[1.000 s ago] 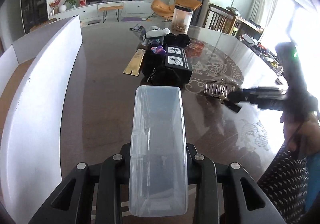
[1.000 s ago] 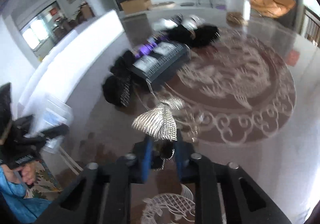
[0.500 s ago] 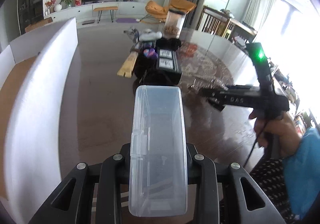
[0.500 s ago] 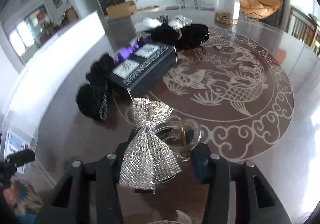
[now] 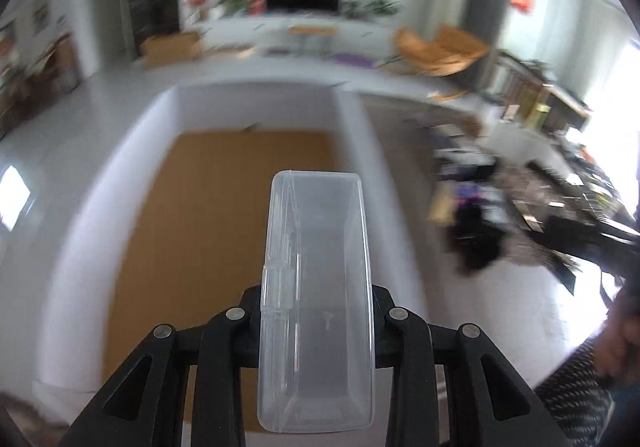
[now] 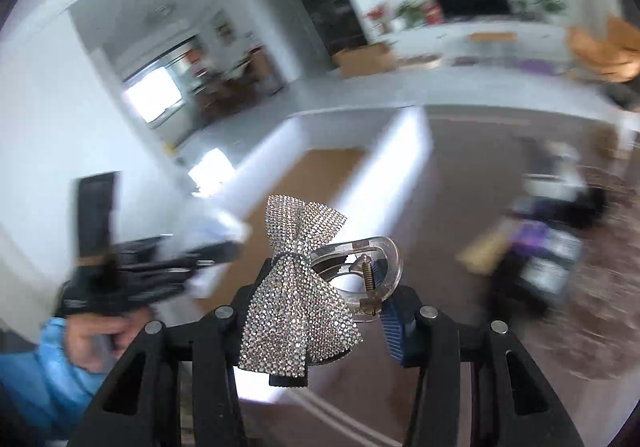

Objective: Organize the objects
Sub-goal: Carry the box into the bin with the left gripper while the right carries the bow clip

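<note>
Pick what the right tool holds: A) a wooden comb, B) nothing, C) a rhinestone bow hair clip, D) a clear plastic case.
C: the right tool grips the rhinestone bow hair clip between its fingers, while the clear plastic case sits in the left tool.

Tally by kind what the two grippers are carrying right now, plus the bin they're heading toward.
Clear plastic case, in the left gripper: 1
Rhinestone bow hair clip, in the right gripper: 1
White-walled box: 1
Total: 3
</note>
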`<move>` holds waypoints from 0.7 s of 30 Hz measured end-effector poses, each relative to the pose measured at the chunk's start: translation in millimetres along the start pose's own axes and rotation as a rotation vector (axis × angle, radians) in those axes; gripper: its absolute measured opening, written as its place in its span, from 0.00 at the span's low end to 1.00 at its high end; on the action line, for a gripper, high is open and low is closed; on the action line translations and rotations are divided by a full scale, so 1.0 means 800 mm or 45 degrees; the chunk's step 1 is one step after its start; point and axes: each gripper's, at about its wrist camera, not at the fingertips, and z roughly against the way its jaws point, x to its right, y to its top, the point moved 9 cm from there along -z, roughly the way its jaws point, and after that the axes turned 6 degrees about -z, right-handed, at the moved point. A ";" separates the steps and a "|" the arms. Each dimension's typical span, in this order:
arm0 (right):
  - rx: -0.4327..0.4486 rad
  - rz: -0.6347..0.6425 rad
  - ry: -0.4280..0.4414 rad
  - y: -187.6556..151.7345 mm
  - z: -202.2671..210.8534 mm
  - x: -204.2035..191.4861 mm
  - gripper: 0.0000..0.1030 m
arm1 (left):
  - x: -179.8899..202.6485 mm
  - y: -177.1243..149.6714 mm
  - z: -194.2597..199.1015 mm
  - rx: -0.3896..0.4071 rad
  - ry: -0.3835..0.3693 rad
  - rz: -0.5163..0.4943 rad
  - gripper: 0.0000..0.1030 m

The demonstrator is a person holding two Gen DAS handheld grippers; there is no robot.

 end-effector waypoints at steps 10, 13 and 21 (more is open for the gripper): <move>-0.302 0.162 -0.057 -0.024 -0.155 -0.092 0.67 | -0.126 -0.085 -0.065 -0.404 0.175 0.283 0.79; -0.226 0.190 -0.087 -0.022 -0.130 -0.085 0.78 | -0.129 -0.089 -0.056 -0.364 0.198 0.307 0.82; 0.194 0.150 -0.388 -0.029 0.014 0.058 0.96 | -0.065 -0.031 0.011 0.009 0.223 0.266 0.82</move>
